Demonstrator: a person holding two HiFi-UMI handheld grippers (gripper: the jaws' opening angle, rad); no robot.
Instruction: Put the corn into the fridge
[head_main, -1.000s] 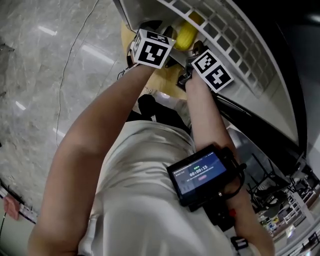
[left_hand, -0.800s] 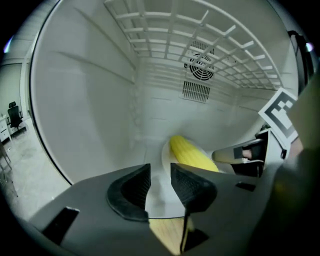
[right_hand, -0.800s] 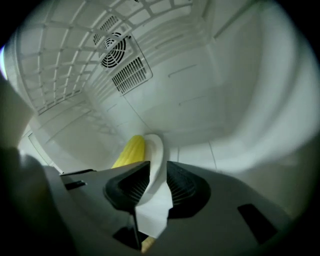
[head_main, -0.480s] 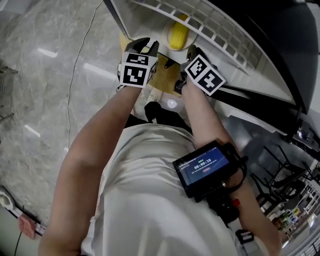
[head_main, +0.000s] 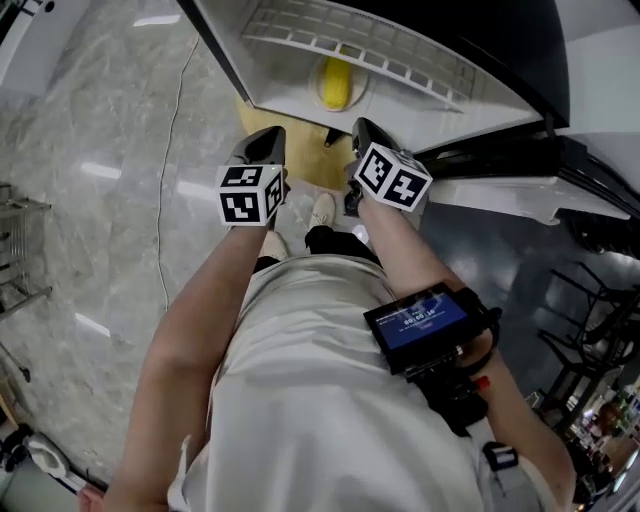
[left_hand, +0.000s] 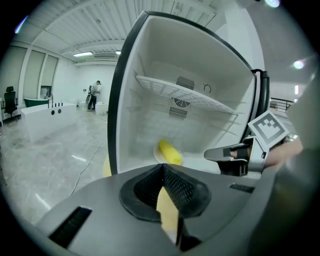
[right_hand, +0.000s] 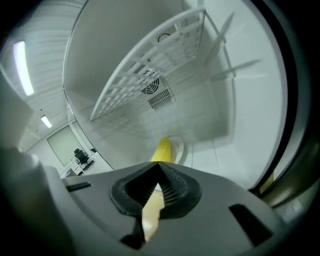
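Observation:
A yellow corn cob (head_main: 333, 83) lies on a small white plate (head_main: 355, 97) on the floor of the open white fridge (head_main: 450, 110), under its wire shelf (head_main: 350, 45). Both grippers hang outside the fridge mouth, apart from the corn. My left gripper (head_main: 268, 133) is shut and holds nothing. My right gripper (head_main: 360, 125) has just been closing and is now shut, with nothing between its jaws. The left gripper view shows the corn (left_hand: 169, 152) ahead and the right gripper (left_hand: 220, 155) beside it. In the right gripper view the corn (right_hand: 161, 149) rests on the plate (right_hand: 177, 146).
A yellow round surface (head_main: 270, 115) lies below the fridge front. A thin cable (head_main: 165, 200) runs over the marble floor at the left. The fridge door (head_main: 520, 190) stands open at the right. Far off, people (left_hand: 94, 95) stand by a white counter (left_hand: 45, 115).
Both grippers have drawn back out of the fridge towards the person and risen. The corn stays on its plate inside.

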